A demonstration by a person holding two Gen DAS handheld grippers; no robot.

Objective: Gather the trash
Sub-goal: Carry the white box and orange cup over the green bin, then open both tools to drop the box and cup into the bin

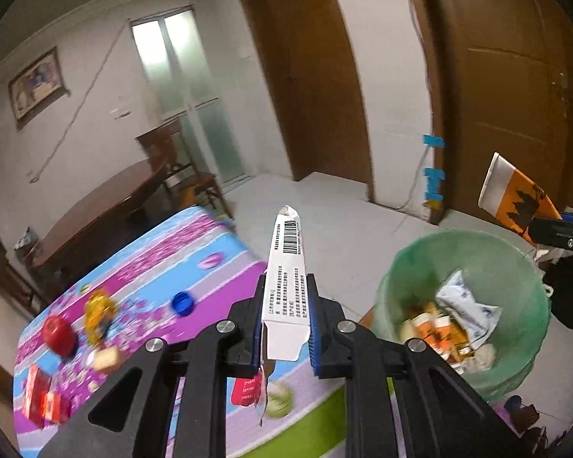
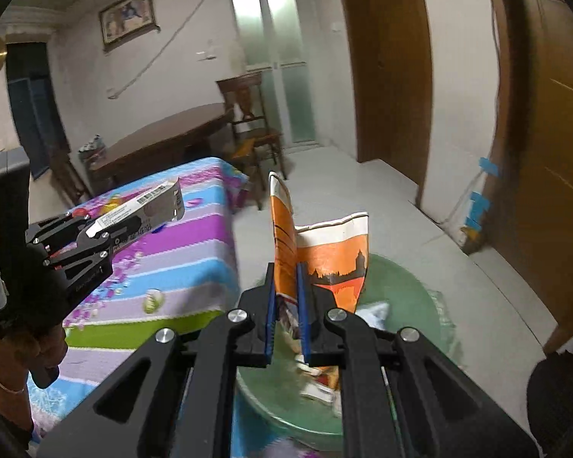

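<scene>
Bin (image 1: 523, 267) beside striped table (image 1: 210, 236) — apple (image 1: 59, 334), blue cap (image 1: 182, 302) on it.

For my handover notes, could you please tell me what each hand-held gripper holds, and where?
Left hand-held gripper: long white cardboard box, near its lower end. Right hand-held gripper: crumpled orange paper cup, by its wall.

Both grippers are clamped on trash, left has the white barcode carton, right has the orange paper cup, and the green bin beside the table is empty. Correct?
Not quite. The green bin isn't empty: the left wrist view shows wrappers and packets already in it. The rest stands: left gripper is shut on the white barcode carton, right gripper on the flattened orange paper cup, bin beside the table.
</scene>
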